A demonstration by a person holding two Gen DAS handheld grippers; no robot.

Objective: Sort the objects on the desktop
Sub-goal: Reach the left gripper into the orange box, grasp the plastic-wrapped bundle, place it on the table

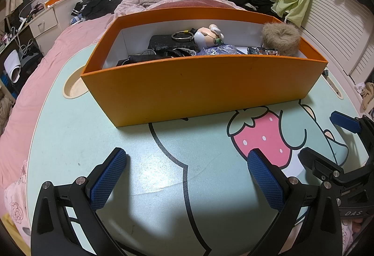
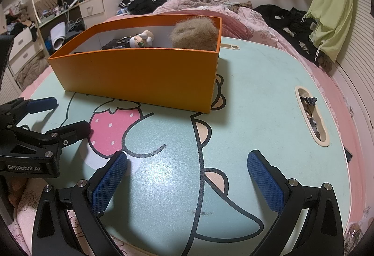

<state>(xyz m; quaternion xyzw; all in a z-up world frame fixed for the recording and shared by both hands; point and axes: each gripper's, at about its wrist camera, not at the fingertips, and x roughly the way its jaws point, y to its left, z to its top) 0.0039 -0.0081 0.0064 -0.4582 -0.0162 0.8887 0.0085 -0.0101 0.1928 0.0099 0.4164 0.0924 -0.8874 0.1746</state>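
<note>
The left gripper [image 1: 187, 169] was held before the orange box [image 1: 203, 87], jaws spread wide, nothing between them. Inside the box a figurine [image 1: 208, 36] and a furry ball [image 1: 280, 38] were seen. The right gripper [image 2: 187, 171] was likewise held wide and empty.

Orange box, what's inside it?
Orange box holds a furry brown ball, cartoon figurine, metal rings and dark items; its front wall hides the bottom.
</note>
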